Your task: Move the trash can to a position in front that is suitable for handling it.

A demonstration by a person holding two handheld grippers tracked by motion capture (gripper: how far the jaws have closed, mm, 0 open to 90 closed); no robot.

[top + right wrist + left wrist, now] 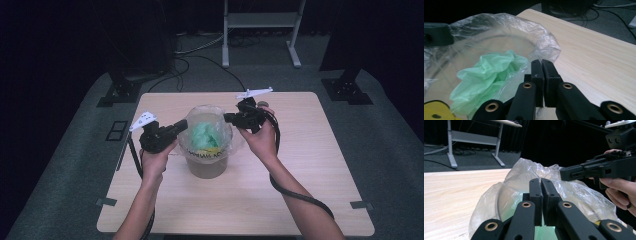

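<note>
A beige bin (207, 167) stands mid-table, lined with a clear plastic bag (200, 112) that holds crumpled green plastic (206, 134) and something yellow (435, 112). My left gripper (184, 125) is at the bag's left rim. In its own view the jaws (541, 181) are pressed together, with the film (524, 170) bunched at their tips. From the opposite side, my right gripper (227, 118) meets the right rim. Its jaws (541, 62) are shut too, and the film's edge (549, 45) runs in at the tips. The right gripper (562, 173) also shows across the bag in the left gripper view.
The wooden table (300, 165) has bare room on all sides of the bin. Behind it on the floor are a white stand's legs (260, 30), black cables (200, 60) and dark stand bases (120, 92). Each gripper's cable trails back along the person's forearm.
</note>
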